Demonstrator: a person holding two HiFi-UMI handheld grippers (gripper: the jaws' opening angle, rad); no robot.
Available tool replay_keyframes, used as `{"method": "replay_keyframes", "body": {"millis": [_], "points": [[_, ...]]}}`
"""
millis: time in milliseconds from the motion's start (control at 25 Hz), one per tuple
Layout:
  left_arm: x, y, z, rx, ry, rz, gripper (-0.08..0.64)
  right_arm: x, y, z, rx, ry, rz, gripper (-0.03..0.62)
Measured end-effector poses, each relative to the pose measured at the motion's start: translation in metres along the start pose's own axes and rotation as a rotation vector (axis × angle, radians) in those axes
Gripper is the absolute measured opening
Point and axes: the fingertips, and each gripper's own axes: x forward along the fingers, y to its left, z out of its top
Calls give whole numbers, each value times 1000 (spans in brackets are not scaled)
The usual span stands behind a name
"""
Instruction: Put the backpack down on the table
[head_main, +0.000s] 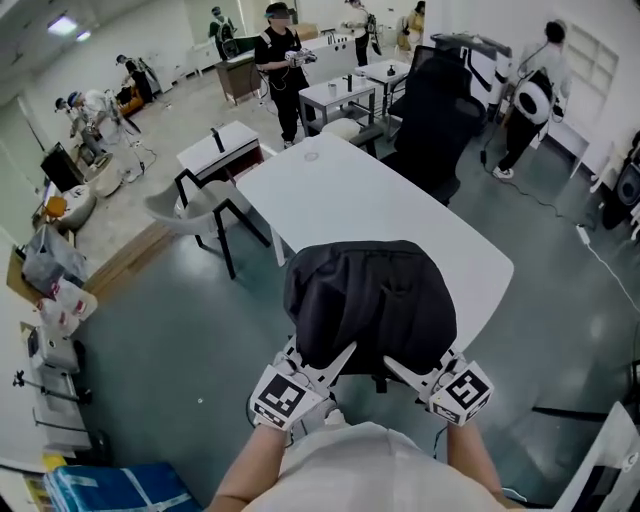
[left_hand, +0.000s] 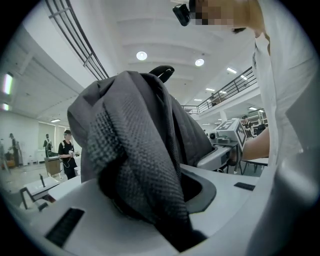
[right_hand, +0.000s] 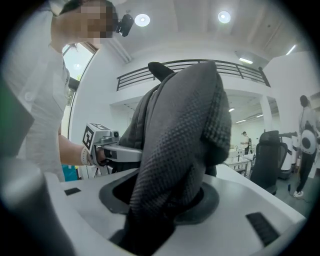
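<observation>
step: lower backpack (head_main: 370, 300) onto worktop (head_main: 340, 180) | where: over worktop's near edge, contact unclear | left gripper (head_main: 325, 365): fingers pinching backpack fabric | right gripper (head_main: 408, 368): same | tip: lower both sides level, seat base well inside the edge, then release

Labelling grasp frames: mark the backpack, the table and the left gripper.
backpack (head_main: 370, 295): head view, middle of its dark fabric.
table (head_main: 330, 185): head view, bare white top beyond the backpack.
left gripper (head_main: 320, 355): head view, midway between its fingertips, clamped on the backpack.
</observation>
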Motion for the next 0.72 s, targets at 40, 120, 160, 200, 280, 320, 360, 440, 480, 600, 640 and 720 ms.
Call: {"method": "replay_keyframes", "body": {"millis": [40,120,160,200,280,320,360,440,480,600,640,720], "points": [[-6,12,-2,2,6,16,106,14,1,2,0,-1,18,206],[-15,35,-6,8,17,46,106,39,1,5,-2,-4,51,206],[-19,45,-8,5,16,61,106,51,0,5,-3,-7,66,206],[-22,55,-11,0,10,77,106,63,-1,5,-6,-8,81,206],[-29,74,-16,-5,8,108,106,84,-1,6,-13,-7,109,206],[-33,82,-18,-5,11,122,104,93,-1,7,-17,-4,122,206],[-35,89,-19,-8,13,134,104,101,-1,8,-20,0,134,206],[-37,103,-22,-16,16,155,104,116,-5,10,-25,7,155,206],[-38,110,-23,-19,18,164,104,123,-7,10,-25,8,164,206],[-37,137,-26,-30,9,188,104,149,-17,13,-27,5,190,206],[-36,147,-27,-33,7,195,104,159,-21,15,-29,4,198,206],[-31,169,-26,-35,8,206,104,178,-33,19,-33,-1,212,206]]}}
